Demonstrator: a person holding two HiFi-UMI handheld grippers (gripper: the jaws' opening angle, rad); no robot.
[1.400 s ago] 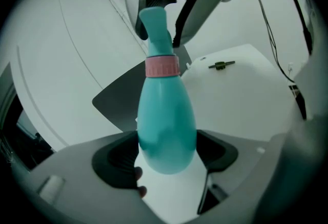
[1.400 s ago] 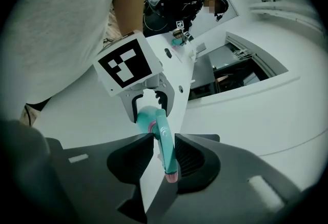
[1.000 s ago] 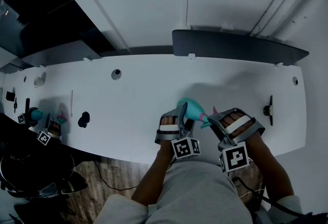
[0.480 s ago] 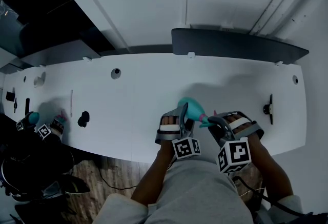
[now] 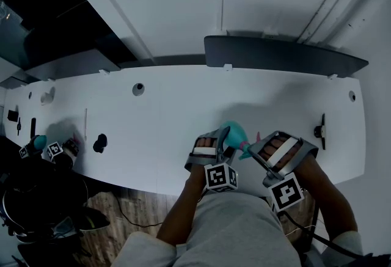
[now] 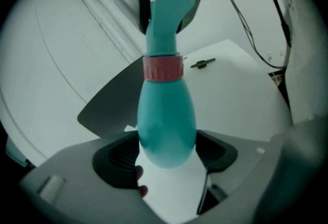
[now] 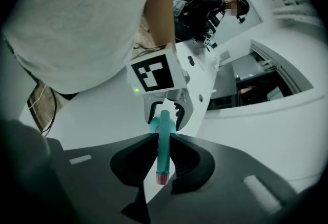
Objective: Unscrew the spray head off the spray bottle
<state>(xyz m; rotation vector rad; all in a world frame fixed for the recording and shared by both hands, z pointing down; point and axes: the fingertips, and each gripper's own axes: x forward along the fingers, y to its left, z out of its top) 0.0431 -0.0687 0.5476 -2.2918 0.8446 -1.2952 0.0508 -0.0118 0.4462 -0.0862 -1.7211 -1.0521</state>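
My left gripper (image 6: 166, 155) stands wide, its ribbed pads pressed against either flank of the teal spray bottle (image 6: 166, 120), which is held above the white table (image 5: 153, 107) near its front edge. My right gripper (image 7: 163, 142), its jaws nearly together and just drawn a little tighter, pinches the bottle's slim spray head (image 7: 164, 136), which sits on the pink collar (image 6: 163, 68). The bottle's wall is opaque, so what it holds I cannot tell.

My right gripper (image 5: 255, 151) rolled about its axis, jaws just closing tighter on the spray head (image 7: 163, 148). The bottle (image 5: 235, 134) drifted slightly right and nearer me.
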